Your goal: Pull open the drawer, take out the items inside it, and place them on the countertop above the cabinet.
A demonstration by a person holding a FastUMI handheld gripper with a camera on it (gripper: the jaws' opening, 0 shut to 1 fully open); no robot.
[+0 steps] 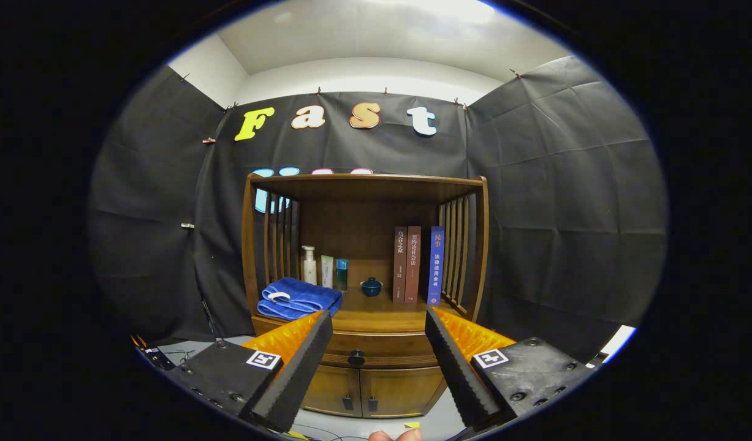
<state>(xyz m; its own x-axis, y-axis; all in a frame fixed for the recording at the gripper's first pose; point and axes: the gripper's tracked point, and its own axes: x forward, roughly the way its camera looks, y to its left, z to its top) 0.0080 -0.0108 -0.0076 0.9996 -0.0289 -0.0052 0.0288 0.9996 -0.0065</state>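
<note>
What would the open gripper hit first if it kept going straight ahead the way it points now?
Probably the drawer knob, which sits between the fingers of the open gripper on the closed drawer front. Depth is uncertain; nothing appears to lie in between.

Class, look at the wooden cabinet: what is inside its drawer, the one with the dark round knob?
The drawer is closed, so its contents are hidden. Visible are its front and knob, just beyond the open gripper, whose fingers touch nothing.

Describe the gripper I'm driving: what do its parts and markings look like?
The gripper has two wedge-shaped fingers faced with ribbed foam pads. Each is backed by a ridged orange piece and sits on a black block with visible screws, bearing a square black-and-white marker tag.
</note>
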